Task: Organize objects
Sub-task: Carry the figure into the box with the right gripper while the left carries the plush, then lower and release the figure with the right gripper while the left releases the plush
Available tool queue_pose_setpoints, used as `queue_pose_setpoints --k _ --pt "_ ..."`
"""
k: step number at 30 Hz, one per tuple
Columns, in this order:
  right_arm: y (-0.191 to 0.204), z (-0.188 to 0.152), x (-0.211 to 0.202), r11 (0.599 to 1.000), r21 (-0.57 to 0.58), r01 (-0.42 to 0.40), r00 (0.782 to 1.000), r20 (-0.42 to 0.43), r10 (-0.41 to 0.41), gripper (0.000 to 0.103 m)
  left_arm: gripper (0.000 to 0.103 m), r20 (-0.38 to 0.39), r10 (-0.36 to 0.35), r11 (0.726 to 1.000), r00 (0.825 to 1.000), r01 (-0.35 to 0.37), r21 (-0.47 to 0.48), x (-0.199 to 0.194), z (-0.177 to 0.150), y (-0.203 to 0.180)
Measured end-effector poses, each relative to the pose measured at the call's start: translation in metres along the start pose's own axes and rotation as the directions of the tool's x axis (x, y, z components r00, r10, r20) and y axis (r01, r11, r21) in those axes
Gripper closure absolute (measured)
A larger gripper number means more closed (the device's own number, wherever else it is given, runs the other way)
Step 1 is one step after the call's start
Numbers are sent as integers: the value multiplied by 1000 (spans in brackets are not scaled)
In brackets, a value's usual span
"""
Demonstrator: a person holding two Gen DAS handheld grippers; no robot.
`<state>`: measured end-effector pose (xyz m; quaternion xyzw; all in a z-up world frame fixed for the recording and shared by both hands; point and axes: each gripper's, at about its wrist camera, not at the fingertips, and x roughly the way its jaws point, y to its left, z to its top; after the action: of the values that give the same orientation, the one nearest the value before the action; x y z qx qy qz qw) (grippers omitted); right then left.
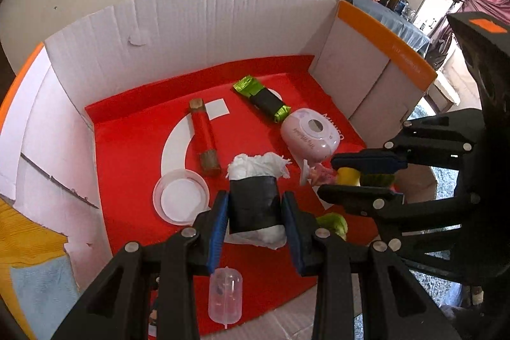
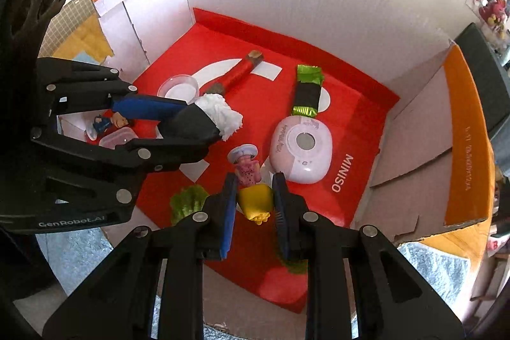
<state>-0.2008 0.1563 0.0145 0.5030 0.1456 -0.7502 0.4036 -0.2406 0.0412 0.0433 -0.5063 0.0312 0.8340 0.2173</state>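
1. Your left gripper [image 1: 255, 220] is clamped on a white cloth roll wrapped in a black band [image 1: 253, 203]; its blue pads press on the black band from both sides, and the roll hangs over the red paper sheet with white print [image 1: 134, 148] that lines the box floor.
2. Your right gripper [image 2: 255, 206] is closed on a small yellow plastic toy piece [image 2: 256, 199], held just in front of a little figurine in a pink dress and white hat [image 2: 245, 163].
3. Both grippers point down into a white corrugated cardboard box with orange edges [image 1: 197, 21].
4. On the red sheet lie a red cylinder with brown ends [image 1: 204, 136], a green foil packet with a black band [image 1: 261, 97], a pale pink rounded device with a round window [image 1: 310, 133] and a clear round plastic lid [image 1: 180, 196], all apart from one another.
5. A clear plastic capsule [image 1: 224, 297] lies below your left gripper, near the front edge of the sheet.
6. A green leafy toy piece [image 2: 188, 199] lies on the sheet beside your right gripper.
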Motion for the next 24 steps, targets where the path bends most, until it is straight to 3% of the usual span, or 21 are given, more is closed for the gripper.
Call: queue_pose_setpoints --k 24 --pt "-9 0 10 1000 8 -24 996 -86 25 82 68 -24 11 1000 1000 -11 3 6 -1 -1"
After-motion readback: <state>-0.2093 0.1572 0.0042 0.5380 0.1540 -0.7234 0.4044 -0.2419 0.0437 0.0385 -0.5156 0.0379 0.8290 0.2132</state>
